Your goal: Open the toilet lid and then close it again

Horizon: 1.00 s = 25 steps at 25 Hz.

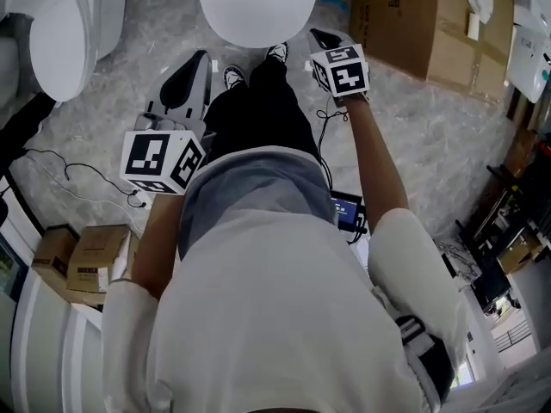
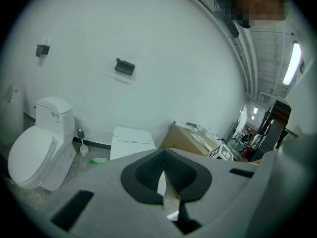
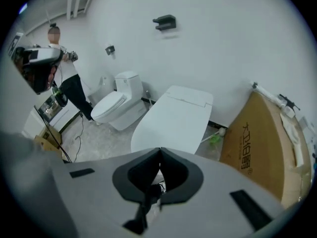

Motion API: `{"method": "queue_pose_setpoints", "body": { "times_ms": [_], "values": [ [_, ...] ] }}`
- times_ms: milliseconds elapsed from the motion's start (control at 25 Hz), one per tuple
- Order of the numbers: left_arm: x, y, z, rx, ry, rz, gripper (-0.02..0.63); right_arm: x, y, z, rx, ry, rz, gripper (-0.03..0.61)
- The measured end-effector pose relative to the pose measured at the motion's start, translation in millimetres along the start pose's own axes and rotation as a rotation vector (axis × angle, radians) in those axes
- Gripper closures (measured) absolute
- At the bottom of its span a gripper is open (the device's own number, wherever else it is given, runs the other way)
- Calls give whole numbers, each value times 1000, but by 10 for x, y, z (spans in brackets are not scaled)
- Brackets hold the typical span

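The white toilet with its lid (image 1: 258,3) down stands in front of the person's feet. In the right gripper view the shut lid (image 3: 171,120) lies flat just beyond the jaws. Its tank (image 2: 131,140) shows in the left gripper view. My left gripper (image 1: 200,57) hangs in the air left of the bowl's front, apart from it, and its pads (image 2: 163,152) meet with nothing held. My right gripper (image 1: 320,37) is raised at the lid's front right corner, clear of it. It is shut (image 3: 159,152) and holds nothing.
A second white toilet (image 1: 60,37) stands to the left, with a toilet brush (image 2: 83,145) beside it. A large cardboard box (image 1: 409,20) sits on the right. Small boxes (image 1: 95,256) and a cable (image 1: 60,179) lie on the floor behind left. Another person (image 3: 64,78) stands further off.
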<state>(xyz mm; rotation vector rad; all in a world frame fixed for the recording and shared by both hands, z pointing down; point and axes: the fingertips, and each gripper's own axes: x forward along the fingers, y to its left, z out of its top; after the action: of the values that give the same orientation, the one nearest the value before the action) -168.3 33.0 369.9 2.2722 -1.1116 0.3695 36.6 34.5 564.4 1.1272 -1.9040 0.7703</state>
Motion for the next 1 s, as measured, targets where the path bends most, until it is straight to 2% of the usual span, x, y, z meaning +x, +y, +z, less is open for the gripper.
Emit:
{"method": "queue_pose_setpoints", "body": {
  "times_ms": [280, 560, 800, 1000],
  "values": [
    [-69, -43, 297, 57, -21, 2, 607, -742, 96, 588, 138, -227, 5, 568],
    [-297, -123, 566, 85, -87, 14, 607, -1570, 242, 862, 216, -393, 12, 568],
    [-501, -353, 777, 108, -151, 16, 607, -2233, 301, 959, 227, -475, 25, 568],
    [-692, -525, 837, 125, -207, 13, 607, -2612, 447, 1026, 193, -539, 40, 568]
  ]
}}
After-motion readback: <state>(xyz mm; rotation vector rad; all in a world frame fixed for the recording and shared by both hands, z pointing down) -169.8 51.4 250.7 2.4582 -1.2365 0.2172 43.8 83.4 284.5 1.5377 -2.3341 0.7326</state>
